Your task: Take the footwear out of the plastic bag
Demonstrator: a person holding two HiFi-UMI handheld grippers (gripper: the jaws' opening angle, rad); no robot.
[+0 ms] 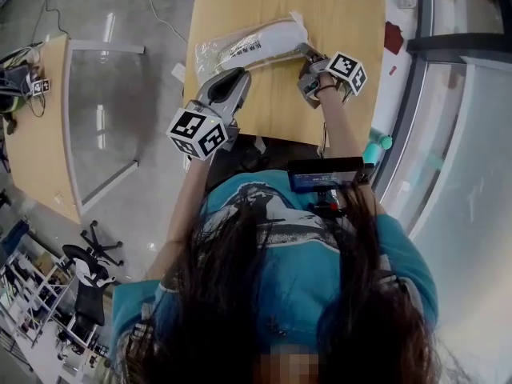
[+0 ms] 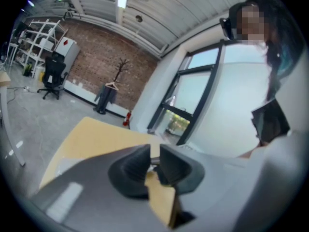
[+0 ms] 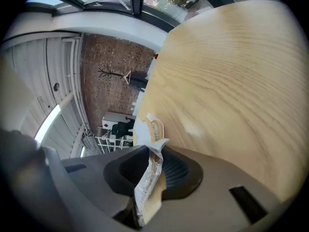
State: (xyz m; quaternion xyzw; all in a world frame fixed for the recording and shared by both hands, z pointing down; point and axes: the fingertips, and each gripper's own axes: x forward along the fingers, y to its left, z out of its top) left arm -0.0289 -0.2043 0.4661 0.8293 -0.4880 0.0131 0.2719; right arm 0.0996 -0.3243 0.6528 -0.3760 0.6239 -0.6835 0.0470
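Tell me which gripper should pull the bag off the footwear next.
Right, probably. The right gripper has its jaws shut on the bag at its end; the left gripper sits at its near edge, no plastic seen between its jaws.

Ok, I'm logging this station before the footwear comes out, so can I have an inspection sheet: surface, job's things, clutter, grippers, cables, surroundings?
Surface: pale wooden table.
Job's things: plastic bag lies on the table, with white footwear inside it.
Clutter: small teal object off the table's right edge; cannot identify it.
Grippers: right gripper shut on a crinkled edge of the plastic bag. Left gripper is at the bag's near edge, jaws nearly together, no plastic made out between them.
Cables: cable across the floor.
Surroundings: second table and office chairs at left, glass wall at right.
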